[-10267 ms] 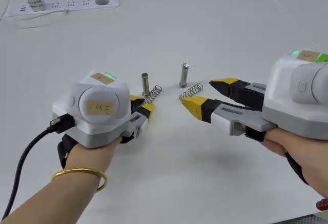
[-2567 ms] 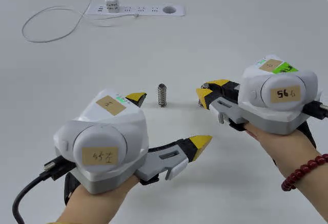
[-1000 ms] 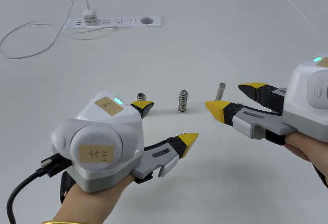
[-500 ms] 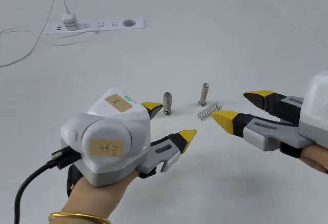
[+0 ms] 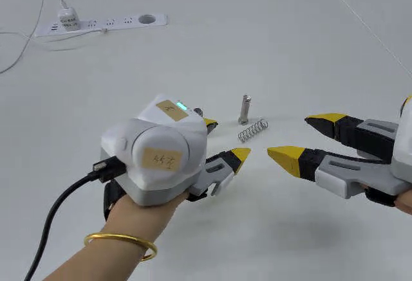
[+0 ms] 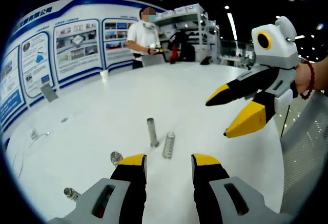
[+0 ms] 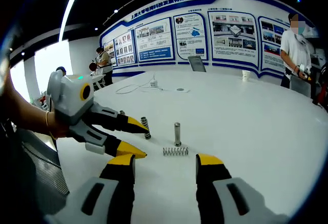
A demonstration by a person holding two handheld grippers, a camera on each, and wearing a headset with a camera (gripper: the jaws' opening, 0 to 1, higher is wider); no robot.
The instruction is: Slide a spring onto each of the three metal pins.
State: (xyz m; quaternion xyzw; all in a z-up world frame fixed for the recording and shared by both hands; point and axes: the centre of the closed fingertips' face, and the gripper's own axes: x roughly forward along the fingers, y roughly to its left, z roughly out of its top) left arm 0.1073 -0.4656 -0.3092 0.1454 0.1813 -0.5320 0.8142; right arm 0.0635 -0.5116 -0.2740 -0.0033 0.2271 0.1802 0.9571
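A bare metal pin point(image 5: 245, 108) point(image 6: 151, 131) point(image 7: 177, 133) stands upright on the white table. A loose spring point(image 5: 252, 130) point(image 6: 168, 145) point(image 7: 176, 151) lies flat just in front of it. Left of them a pin wearing a spring point(image 7: 145, 127) point(image 6: 72, 194) stands by my left gripper's far jaw, and another pin head point(image 6: 116, 157) shows nearby. My left gripper point(image 5: 225, 139) point(image 6: 169, 161) point(image 7: 139, 140) is open and empty, just left of the spring. On the spring's right, my right gripper point(image 5: 290, 135) point(image 7: 165, 160) point(image 6: 217, 118) is open and empty too.
A white power strip point(image 5: 103, 22) point(image 7: 154, 85) with a plug and cord lies at the table's far left. A black cable point(image 5: 64, 207) trails from the left gripper. People stand beyond the table in both gripper views. The table edge point(image 6: 287, 147) is near on the right.
The head camera has swung left. My right gripper has drawn back from the bare pin, and the loose spring now shows beside it. My left gripper has edged closer to the spring.
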